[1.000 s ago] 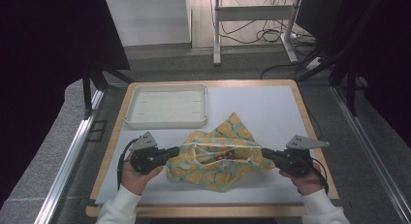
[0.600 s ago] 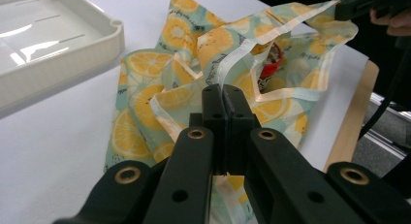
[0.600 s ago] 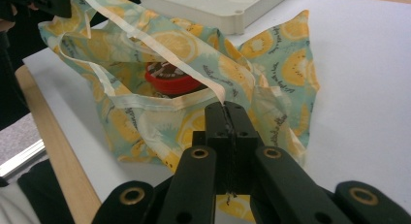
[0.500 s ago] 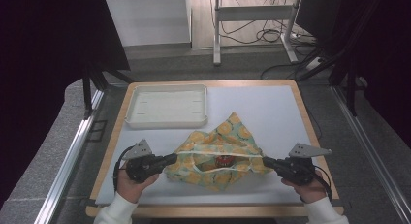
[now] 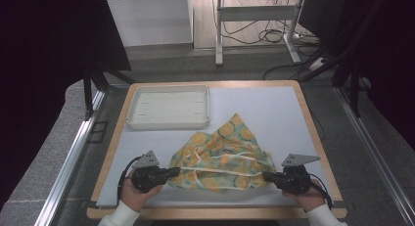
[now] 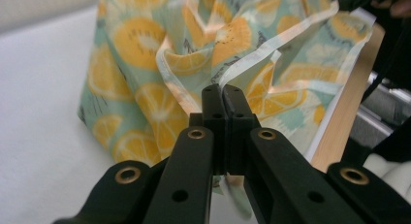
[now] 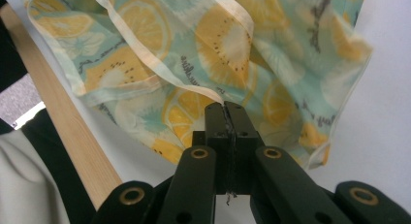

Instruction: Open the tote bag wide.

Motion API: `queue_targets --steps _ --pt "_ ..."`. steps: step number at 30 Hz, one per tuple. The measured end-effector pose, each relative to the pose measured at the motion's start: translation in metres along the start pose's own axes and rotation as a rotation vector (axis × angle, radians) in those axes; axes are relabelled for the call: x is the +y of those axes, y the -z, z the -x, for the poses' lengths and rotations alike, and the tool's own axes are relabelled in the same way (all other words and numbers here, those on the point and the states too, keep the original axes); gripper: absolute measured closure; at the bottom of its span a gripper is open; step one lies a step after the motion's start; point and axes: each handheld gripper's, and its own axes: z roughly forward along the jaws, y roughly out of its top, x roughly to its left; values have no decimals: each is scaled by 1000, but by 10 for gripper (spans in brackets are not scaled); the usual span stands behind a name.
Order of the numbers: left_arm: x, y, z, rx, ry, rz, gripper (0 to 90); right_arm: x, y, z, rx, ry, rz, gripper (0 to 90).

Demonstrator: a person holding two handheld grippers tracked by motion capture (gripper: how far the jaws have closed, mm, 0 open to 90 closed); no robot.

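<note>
Cloth: a thin fabric (image 5: 222, 155) printed with orange slices on pale green, edged in a light hem, lies rumpled on the bench at about 6 o'clock from its middle, near the front edge.
Cloth shape: it is stretched sideways along its near edge between the two tools, while a loose corner points up toward 12 o'clock.
Left hand-held gripper: the left hand-held gripper (image 5: 172, 171) sits at the cloth's 9 o'clock end, held in the person's left hand (image 5: 137, 192); in the left gripper view (image 6: 223, 94) its black jaws are pressed together on the pale hem.
Right hand-held gripper: the right hand-held gripper (image 5: 266, 176) sits at the cloth's 3 o'clock end, held in the right hand (image 5: 306, 196); in the right gripper view (image 7: 225, 109) its jaws are pinched on the hem, with the fabric hanging beyond them.
Tray: a shallow white tray (image 5: 169, 122) lies at 11 o'clock from the cloth, near it but apart.
Bench: a pale surface (image 5: 279, 108) with a wooden rim; the rim shows beside the cloth in both gripper views.
Sleeves: white cuffs (image 5: 120, 217) enter at 6 o'clock.
</note>
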Motion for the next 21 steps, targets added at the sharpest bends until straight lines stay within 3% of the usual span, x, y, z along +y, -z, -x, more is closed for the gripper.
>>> queue_targets --steps 5,11,17,21 --pt "-7 -8 -1 -4 2 -59 900 -6 -9 1 -5 4 -75 889" --pt "-12 -17 -5 7 14 -124 900 -10 -17 2 -24 4 -123 889" --pt "-16 -22 -5 16 27 -159 900 -11 -19 0 -27 8 -134 889" --pt "-14 -21 -5 14 15 -147 869 -11 -18 -1 -28 16 -126 872"
